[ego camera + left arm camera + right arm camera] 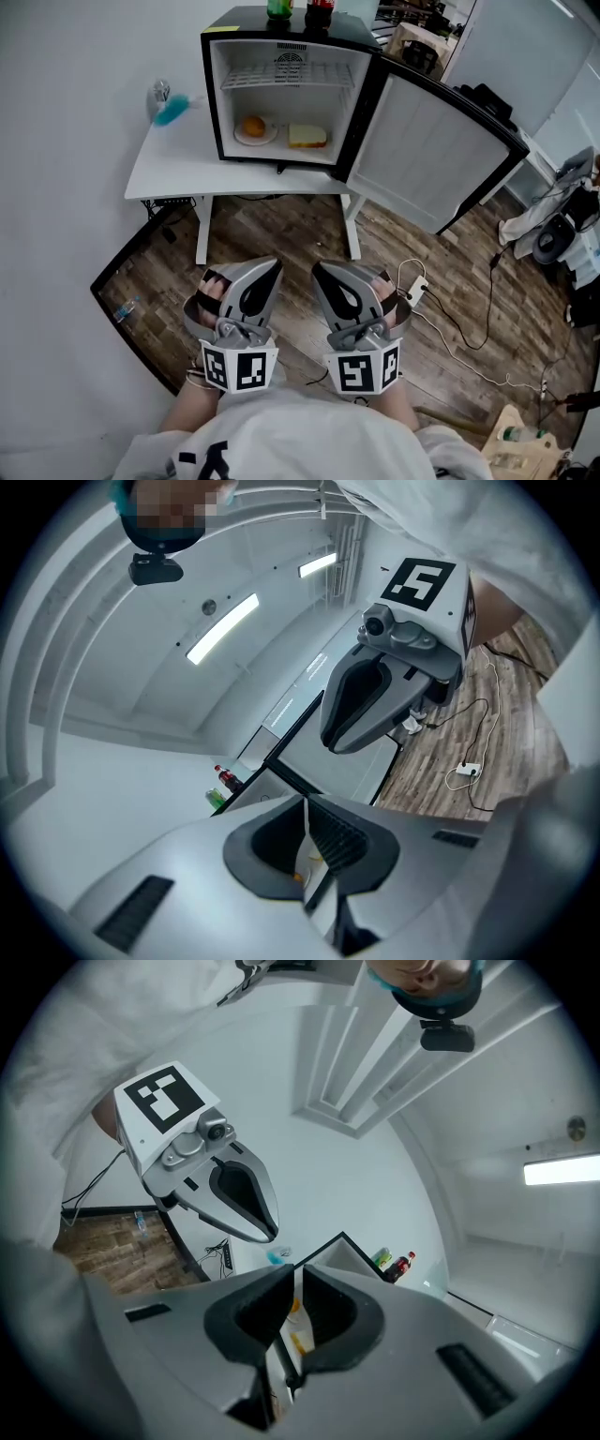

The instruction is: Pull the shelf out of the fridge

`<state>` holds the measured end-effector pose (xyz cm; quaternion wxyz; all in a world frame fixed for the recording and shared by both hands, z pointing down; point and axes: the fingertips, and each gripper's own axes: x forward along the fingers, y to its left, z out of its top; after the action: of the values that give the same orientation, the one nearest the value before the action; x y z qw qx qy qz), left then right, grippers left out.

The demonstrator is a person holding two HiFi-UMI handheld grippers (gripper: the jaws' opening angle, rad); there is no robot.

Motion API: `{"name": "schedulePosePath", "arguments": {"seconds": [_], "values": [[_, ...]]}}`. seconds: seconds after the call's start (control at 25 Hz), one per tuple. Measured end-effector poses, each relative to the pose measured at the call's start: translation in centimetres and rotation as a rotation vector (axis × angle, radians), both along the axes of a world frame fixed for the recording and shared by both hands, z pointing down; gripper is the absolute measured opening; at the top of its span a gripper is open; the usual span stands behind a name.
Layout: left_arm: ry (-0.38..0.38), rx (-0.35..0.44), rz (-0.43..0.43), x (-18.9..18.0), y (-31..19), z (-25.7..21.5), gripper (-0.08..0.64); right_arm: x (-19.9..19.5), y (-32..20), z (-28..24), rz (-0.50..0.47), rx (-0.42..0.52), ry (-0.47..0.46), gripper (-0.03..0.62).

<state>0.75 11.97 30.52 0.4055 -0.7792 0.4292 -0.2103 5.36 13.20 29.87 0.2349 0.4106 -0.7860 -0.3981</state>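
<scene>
A small black fridge point(217, 84) stands open on a white table point(169, 173), with its door point(431, 155) swung out to the right. Its white wire shelf point(286, 75) sits high inside. Below it lie a plate with an orange item point(254, 128) and a sandwich point(307, 136). My left gripper point(274, 266) and right gripper point(320, 269) are held side by side close to my body, well short of the fridge. Both are shut and empty. In the left gripper view the closed left gripper point(307, 855) points towards the fridge; the right gripper point(295, 1321) does likewise in its own view.
A green bottle point(279, 7) and a red bottle point(320, 9) stand on the fridge top. A blue duster point(172, 111) lies on the table's left. A black-framed panel point(141, 300) leans at the floor's left. A power strip with cables point(417, 291) lies on the right.
</scene>
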Motion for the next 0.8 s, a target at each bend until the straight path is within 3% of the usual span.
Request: {"name": "schedulePosePath", "arguments": {"seconds": [0.44, 0.8], "values": [[-0.009, -0.005, 0.051, -2.8, -9.2, -0.5, 0.017, -2.4, -8.9, -0.9, 0.068, 0.011, -0.038, 0.048], [-0.017, -0.005, 0.075, -3.5, -13.0, -0.1, 0.017, -3.7, -12.4, 0.2, 0.082, -0.007, -0.034, 0.049]]}}
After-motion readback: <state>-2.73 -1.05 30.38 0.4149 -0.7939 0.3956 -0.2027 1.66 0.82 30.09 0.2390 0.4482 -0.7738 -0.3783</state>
